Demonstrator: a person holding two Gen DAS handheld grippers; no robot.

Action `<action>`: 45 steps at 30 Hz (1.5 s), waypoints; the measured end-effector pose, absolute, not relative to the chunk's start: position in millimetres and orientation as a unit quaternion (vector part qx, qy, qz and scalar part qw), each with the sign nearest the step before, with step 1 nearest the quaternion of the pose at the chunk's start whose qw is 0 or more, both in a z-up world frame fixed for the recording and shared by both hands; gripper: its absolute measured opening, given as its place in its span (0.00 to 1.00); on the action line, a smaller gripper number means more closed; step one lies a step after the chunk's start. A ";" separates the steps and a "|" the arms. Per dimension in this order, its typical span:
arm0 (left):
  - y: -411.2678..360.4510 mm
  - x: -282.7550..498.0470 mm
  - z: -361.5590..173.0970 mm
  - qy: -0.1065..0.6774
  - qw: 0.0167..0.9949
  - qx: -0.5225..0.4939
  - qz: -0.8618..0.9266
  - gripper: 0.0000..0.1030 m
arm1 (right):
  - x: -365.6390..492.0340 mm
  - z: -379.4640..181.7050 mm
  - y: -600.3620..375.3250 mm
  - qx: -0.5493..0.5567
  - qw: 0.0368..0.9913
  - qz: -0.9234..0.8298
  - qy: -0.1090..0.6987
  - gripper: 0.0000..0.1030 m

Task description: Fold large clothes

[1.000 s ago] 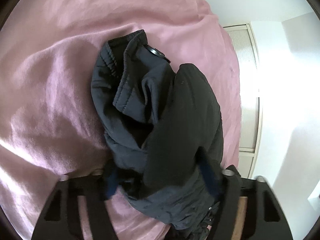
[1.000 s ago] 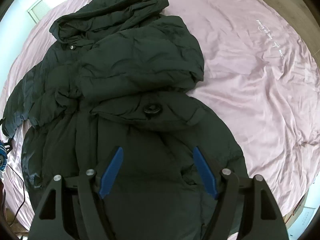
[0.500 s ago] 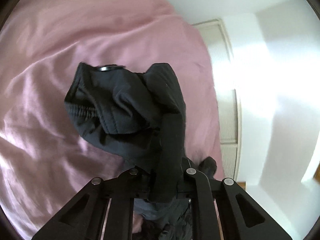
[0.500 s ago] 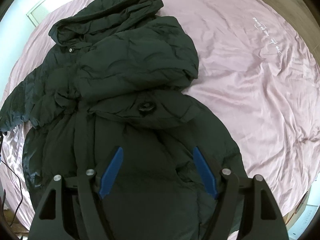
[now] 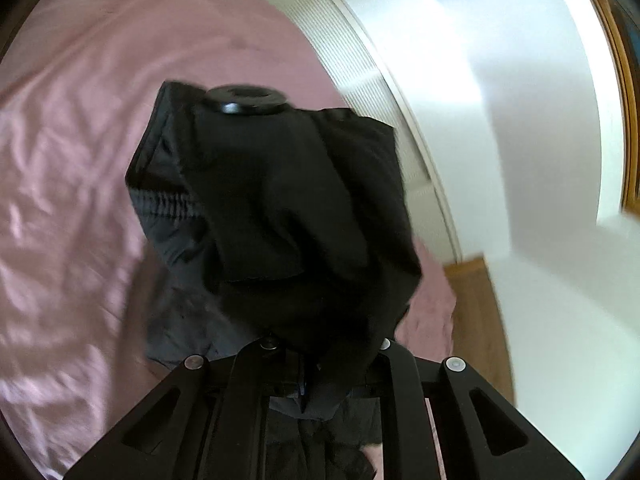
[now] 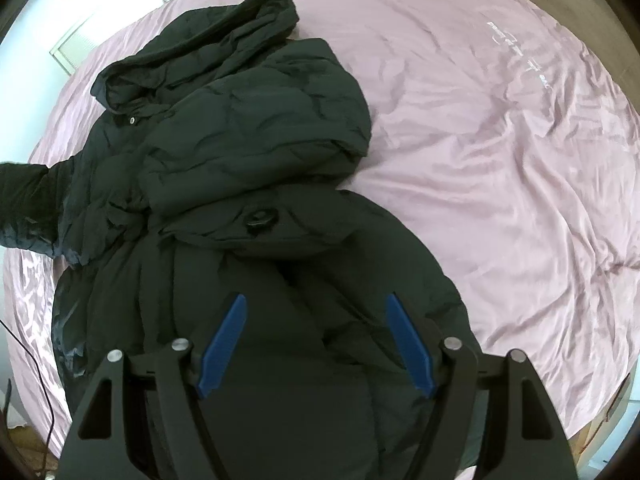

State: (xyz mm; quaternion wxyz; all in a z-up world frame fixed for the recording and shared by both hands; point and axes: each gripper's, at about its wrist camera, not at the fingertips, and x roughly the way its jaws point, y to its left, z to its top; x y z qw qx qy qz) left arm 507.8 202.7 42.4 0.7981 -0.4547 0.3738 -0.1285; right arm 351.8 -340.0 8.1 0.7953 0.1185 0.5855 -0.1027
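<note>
A large black hooded puffer jacket [image 6: 224, 168] lies spread on a pink bed sheet [image 6: 500, 160], its right sleeve folded across the chest. My left gripper [image 5: 320, 364] is shut on the cuff of the jacket's left sleeve [image 5: 280, 216], which hangs bunched over the fingers with a black snap button [image 5: 244, 98] on top. The lifted sleeve shows at the left edge of the right wrist view [image 6: 24, 204]. My right gripper [image 6: 316, 344] is open and empty, hovering above the jacket's lower body.
The pink sheet [image 5: 72, 152] covers the whole bed. A white wall with a louvred panel [image 5: 360, 72] and wooden floor [image 5: 476, 320] lie beyond the bed's edge. A black cable [image 6: 36, 380] runs at the lower left.
My left gripper closed on the sleeve cuff and lifted it off the bed, swinging toward the wall. The right gripper stayed open over the jacket, drifting slightly.
</note>
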 end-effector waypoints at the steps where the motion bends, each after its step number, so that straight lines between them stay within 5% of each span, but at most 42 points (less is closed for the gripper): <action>1: 192.8 506.7 41.8 0.381 0.798 -0.447 -0.135 0.11 | 350.7 7.6 -342.7 0.121 0.796 -0.102 0.585 0.70; 23: -71.9 563.1 -53.2 0.567 0.777 -0.231 -0.150 0.14 | 326.2 -17.8 -413.7 0.153 0.781 -0.110 0.595 0.70; 26: -81.2 571.0 -52.3 0.570 0.773 -0.236 -0.149 0.22 | 326.2 -24.0 -417.1 0.155 0.777 -0.107 0.600 0.70; 31: -74.9 566.4 -43.9 0.564 0.767 -0.249 -0.179 0.59 | 329.1 -30.7 -416.3 0.154 0.775 -0.100 0.605 0.70; 45: -49.1 544.1 -7.1 0.537 0.780 -0.229 -0.227 0.68 | 362.8 -27.3 -364.0 0.110 0.788 -0.054 0.604 0.70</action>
